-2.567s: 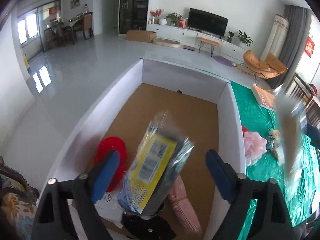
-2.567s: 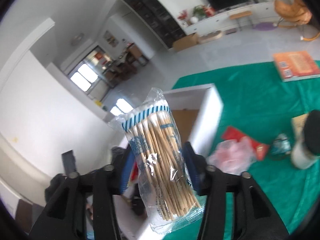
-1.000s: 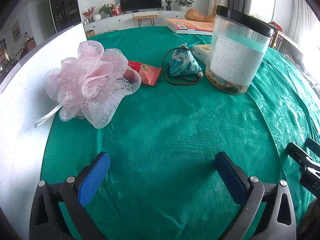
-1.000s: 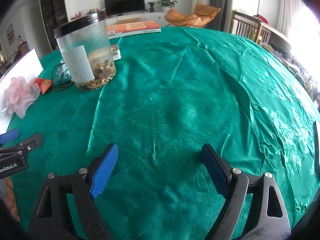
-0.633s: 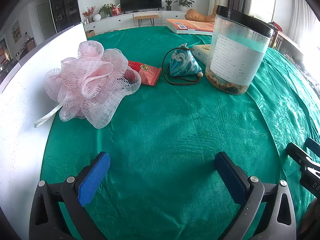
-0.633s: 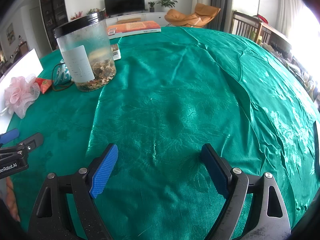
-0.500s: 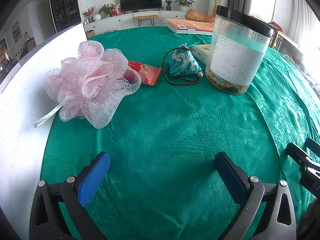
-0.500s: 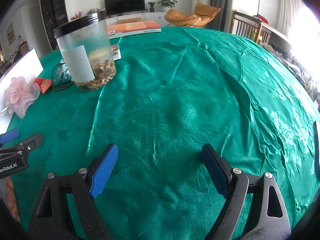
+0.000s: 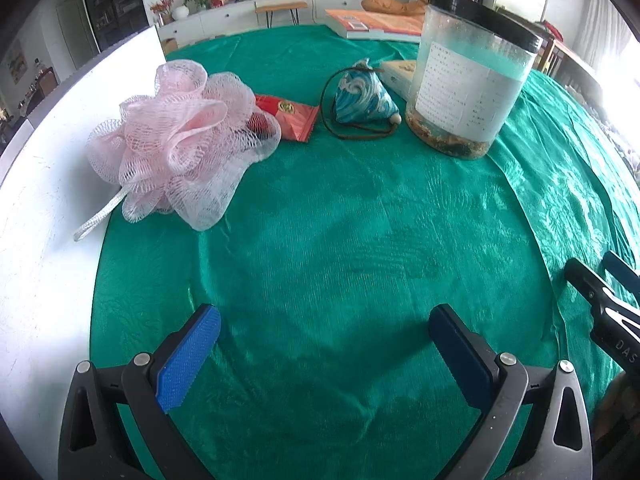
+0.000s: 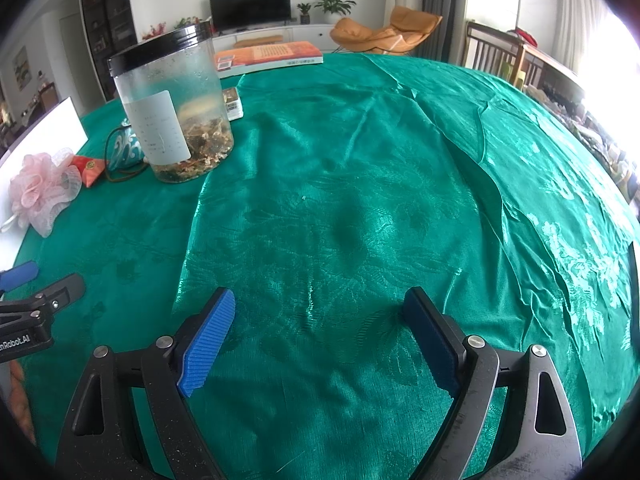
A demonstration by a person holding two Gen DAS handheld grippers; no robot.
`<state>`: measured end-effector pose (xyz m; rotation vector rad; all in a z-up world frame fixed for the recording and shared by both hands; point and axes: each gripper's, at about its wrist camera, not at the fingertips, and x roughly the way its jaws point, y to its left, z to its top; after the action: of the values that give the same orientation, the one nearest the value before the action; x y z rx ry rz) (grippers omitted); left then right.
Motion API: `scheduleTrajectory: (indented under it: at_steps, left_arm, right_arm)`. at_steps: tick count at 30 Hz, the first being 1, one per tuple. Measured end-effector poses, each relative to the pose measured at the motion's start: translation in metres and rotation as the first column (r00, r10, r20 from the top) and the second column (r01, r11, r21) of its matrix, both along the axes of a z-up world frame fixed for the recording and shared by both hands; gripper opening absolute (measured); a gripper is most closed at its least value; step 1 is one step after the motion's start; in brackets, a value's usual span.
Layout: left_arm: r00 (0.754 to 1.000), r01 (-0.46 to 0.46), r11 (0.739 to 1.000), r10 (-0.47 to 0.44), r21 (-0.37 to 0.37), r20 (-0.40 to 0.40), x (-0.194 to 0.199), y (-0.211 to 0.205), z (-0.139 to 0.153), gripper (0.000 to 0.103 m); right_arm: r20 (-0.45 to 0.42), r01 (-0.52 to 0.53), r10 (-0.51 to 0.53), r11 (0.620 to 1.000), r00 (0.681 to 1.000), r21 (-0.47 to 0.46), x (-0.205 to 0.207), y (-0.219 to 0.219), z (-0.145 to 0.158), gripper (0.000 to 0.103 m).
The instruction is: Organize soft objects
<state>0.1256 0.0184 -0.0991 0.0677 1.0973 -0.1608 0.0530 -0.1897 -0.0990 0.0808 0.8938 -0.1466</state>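
Observation:
A pink mesh bath pouf lies on the green tablecloth beside the white box wall; it also shows in the right wrist view. Behind it lie a red packet and a blue patterned pouch with a brown cord. My left gripper is open and empty, low over the cloth in front of the pouf. My right gripper is open and empty over bare cloth, to the right of the left gripper.
A clear plastic jar with a black lid stands at the back right, seen also in the right wrist view. A small box and an orange book lie behind it. The cloth is wrinkled on the right.
2.6 s ago both grippers held packets over the box. Since one second ago nothing has visibly moved; both are open and empty over the table.

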Motion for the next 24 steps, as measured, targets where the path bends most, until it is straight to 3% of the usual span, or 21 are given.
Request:
scheduleTrajectory:
  at_steps: [2,5,9,11,13,15,16,17,18,21,24]
  left_arm:
    - [1.0,-0.006,0.999,0.006,-0.039,0.016,-0.002,0.008,0.016,0.103]
    - [0.994,-0.03,0.997,0.038,-0.078,0.107,0.007,0.025,0.057,0.103]
    - [0.979,-0.08,0.996,0.088,-0.051,0.183,0.047,0.039,0.092,0.103]
    - [0.975,-0.112,0.994,0.106,0.016,0.195,0.07,0.042,0.088,0.103]
    - [0.983,-0.143,0.985,0.129,0.099,0.132,0.094,0.046,0.069,0.103]
    - [0.99,-0.135,0.985,0.128,0.112,0.064,0.102,0.049,0.049,0.103]
    - [0.992,-0.127,0.986,0.124,0.105,0.039,0.101,0.05,0.042,0.1]
    - [0.992,-0.121,0.988,0.118,0.094,0.034,0.095,0.051,0.038,0.074]
    - [0.993,-0.118,0.989,0.115,0.088,0.036,0.088,0.052,0.037,0.039]
    - [0.995,-0.08,0.997,0.079,0.018,0.059,0.056,0.053,0.049,0.034]
    - [0.997,0.001,1.0,0.0,-0.018,0.08,0.006,0.049,0.067,0.035]
  right_arm:
    - [0.0,0.0,0.0,1.0,1.0,0.0,0.0,0.001,0.0,0.088]
    - [-0.002,-0.001,0.001,1.0,1.0,0.003,0.0,0.001,0.0,0.088]
    - [-0.002,-0.001,0.001,1.0,1.0,0.004,0.0,0.001,0.0,0.088]
    - [-0.002,-0.001,0.001,1.0,1.0,0.004,0.0,0.001,0.0,0.089]
    - [-0.002,-0.001,0.001,1.0,1.0,0.005,0.0,0.001,0.0,0.089]
    - [-0.002,-0.001,0.001,1.0,1.0,0.005,0.0,0.001,0.0,0.089]
    - [-0.002,-0.002,0.002,1.0,1.0,0.005,-0.001,0.001,0.0,0.089]
    - [-0.002,-0.001,0.001,1.0,1.0,0.005,0.0,0.001,0.0,0.089]
    - [-0.002,-0.001,0.001,1.0,1.0,0.005,0.0,0.001,0.0,0.089]
    - [-0.002,-0.001,0.001,1.0,1.0,0.005,0.0,0.001,0.0,0.089]
    - [-0.002,-0.001,0.001,1.0,1.0,0.005,0.0,0.001,0.0,0.089]
